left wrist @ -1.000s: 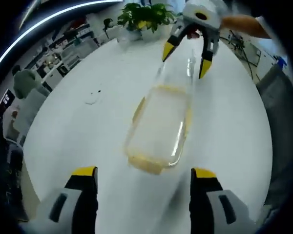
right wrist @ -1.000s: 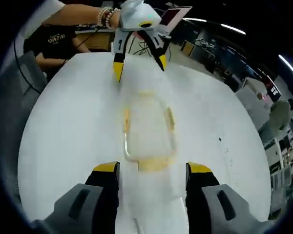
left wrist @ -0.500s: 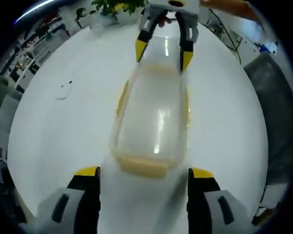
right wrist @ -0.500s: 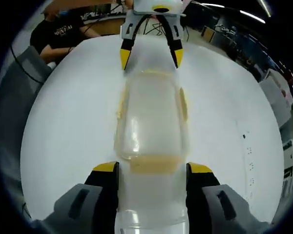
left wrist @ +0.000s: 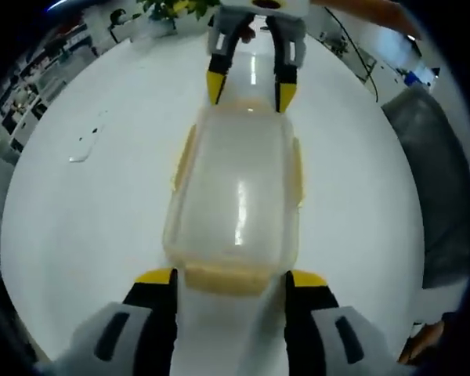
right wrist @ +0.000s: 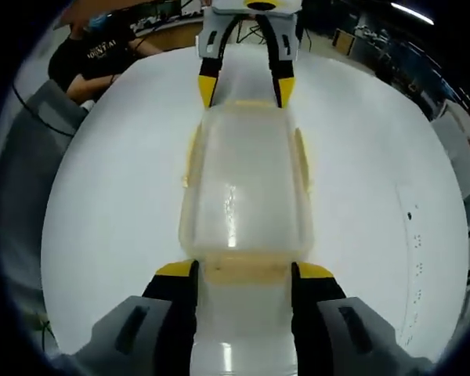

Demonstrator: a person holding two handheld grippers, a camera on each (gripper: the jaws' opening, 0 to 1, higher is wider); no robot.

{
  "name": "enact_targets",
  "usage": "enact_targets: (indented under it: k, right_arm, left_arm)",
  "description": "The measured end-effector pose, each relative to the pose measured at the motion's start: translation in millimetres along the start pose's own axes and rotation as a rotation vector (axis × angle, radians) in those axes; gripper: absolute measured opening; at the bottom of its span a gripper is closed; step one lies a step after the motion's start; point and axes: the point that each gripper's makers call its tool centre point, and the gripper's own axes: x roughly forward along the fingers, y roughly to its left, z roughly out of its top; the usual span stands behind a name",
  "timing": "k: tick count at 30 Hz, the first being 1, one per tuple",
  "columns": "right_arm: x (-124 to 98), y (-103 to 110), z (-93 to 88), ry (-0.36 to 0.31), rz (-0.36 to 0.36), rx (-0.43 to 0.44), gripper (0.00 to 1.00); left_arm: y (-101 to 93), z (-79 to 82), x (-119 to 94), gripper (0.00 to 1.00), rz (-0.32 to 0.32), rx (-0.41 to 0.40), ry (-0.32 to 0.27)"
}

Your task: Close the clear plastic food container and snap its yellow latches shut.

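Note:
A clear plastic food container (left wrist: pixel 235 196) (right wrist: pixel 247 184) lies on the white round table (left wrist: pixel 86 227) with its lid down on it. Yellow latches show on its long sides (left wrist: pixel 183 157) and at its ends (left wrist: pixel 223 276) (right wrist: pixel 247 270). My left gripper (left wrist: pixel 231 280) is open, and its yellow-tipped jaws flank the near end latch. At the container's far end my right gripper (left wrist: pixel 251 90) straddles the other latch. From the right gripper view, my right gripper (right wrist: pixel 245 272) is open around its end latch, and the left gripper (right wrist: pixel 247 90) stands opposite.
A potted plant (left wrist: pixel 168 6) stands at the table's far edge. A small clear scrap (left wrist: pixel 82 153) lies on the table to the left. A person in a black shirt (right wrist: pixel 94 55) sits beyond the table. Grey chairs (right wrist: pixel 31 149) (left wrist: pixel 439 180) stand beside it.
Both grippers have closed in on the container's two ends and now straddle the end latches. Their jaw gaps have narrowed a little. The lid has come down onto the container.

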Motion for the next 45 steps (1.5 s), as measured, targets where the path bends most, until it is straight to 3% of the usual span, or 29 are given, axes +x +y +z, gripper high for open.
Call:
enact_targets:
  k: [11,14,20,29,45]
  right_arm:
    - [0,1,0.7,0.031,0.005,-0.007,0.38]
    - [1,3,-0.1,0.044,0.012,-0.021,0.38]
    - [-1,10,-0.6,0.059,0.014,-0.027,0.38]
    - [1,5,0.7,0.116,0.014,-0.024,0.38]
    - [0,5,-0.7,0.142,0.018,-0.029,0.38]
  left_arm:
    - [-8.1,2.3,-1,0.43,-0.033,0.023,0.018]
    - [-11.9,1.1,-2,0.34,-0.041,0.034,0.026]
    - [-19.5,2.6,-1,0.34,-0.028,0.032,0.029]
    - [-18.8,1.1,-1,0.34,-0.017,0.044,0.097]
    - [-18.1,-3.9,-3,0.34,-0.012,0.051,0.058]
